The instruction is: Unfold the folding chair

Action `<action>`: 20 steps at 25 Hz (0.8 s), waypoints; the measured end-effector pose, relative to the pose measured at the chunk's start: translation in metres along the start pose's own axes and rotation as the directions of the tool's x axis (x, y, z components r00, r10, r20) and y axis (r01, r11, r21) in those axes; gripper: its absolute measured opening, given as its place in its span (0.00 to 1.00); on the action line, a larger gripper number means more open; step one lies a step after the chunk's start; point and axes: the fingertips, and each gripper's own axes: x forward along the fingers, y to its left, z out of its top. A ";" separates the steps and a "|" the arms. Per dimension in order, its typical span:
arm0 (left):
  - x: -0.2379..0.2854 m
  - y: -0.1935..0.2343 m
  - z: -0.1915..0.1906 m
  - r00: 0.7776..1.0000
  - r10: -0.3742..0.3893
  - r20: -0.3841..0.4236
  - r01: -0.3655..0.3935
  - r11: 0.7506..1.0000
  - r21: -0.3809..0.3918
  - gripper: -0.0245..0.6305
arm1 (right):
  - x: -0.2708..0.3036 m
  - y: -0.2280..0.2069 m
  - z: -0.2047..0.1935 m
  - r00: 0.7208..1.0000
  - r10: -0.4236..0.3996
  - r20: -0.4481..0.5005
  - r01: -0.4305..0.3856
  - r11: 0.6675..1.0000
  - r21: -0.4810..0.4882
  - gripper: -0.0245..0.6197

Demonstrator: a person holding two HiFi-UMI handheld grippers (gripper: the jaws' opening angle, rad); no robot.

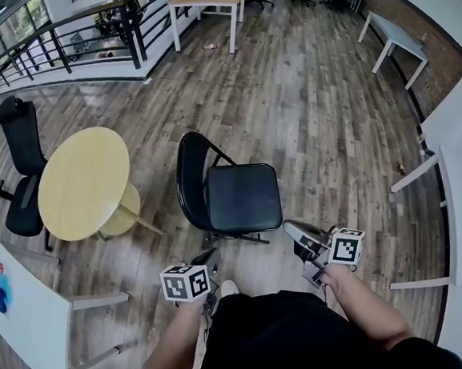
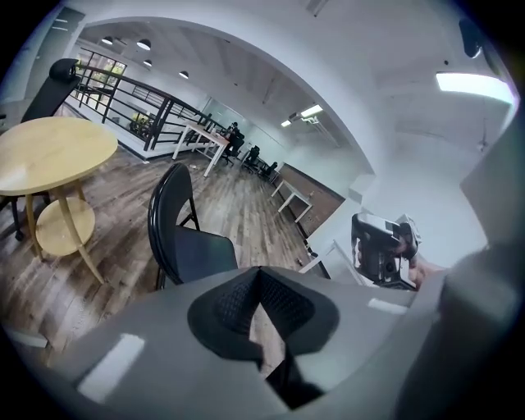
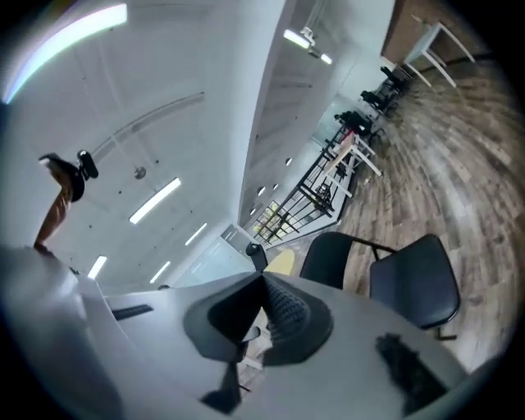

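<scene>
Black ribbed pads of the left gripper [image 2: 261, 279] meet tip to tip with nothing between them. The right gripper [image 3: 264, 283] is the same, jaws together and empty. In the head view both sit close in front of the person's body, left and right of centre, and neither touches anything. I judge they are held closed and low because there is no part of the chair left to grasp.

Just beyond them, a little farther out on the wooden floor [image 1: 313, 108], stands the folding chair [image 1: 244, 196]. Its dark seat lies flat and faces the person, the curved black backrest [image 1: 188, 175] rises on the seat's left side, and the thin frame legs reach the floor under it. With the seat level and the frame spread, the chair looks fully opened, so the task appears to be finished or very nearly so. Whether the frame has locked cannot be told from here.

To the chair's left, close but apart from it, is a round pale-wood table [image 1: 84, 180] with a lower shelf. A black office chair [image 1: 21, 150] stands at that table's far left side. A white desk [image 1: 26, 318] fills the near left corner, and a dark railing [image 1: 65, 37] runs along the far left edge of the room.
</scene>
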 end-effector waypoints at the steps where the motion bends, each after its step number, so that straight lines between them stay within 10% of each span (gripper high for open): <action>1: 0.003 -0.007 0.000 1.000 0.005 0.006 -0.005 1.000 0.012 0.05 | -0.008 0.003 0.003 1.000 -0.010 -0.004 0.009 0.999 -0.042 0.05; 9: 0.017 -0.121 0.005 0.995 -0.054 0.086 0.041 0.988 0.149 0.05 | -0.085 0.017 0.010 0.981 -0.195 0.014 0.187 0.914 -0.360 0.05; 20: -0.027 -0.193 -0.034 0.988 0.041 0.147 -0.076 0.967 0.243 0.05 | -0.142 0.044 -0.034 0.988 -0.146 -0.044 0.116 0.910 -0.399 0.05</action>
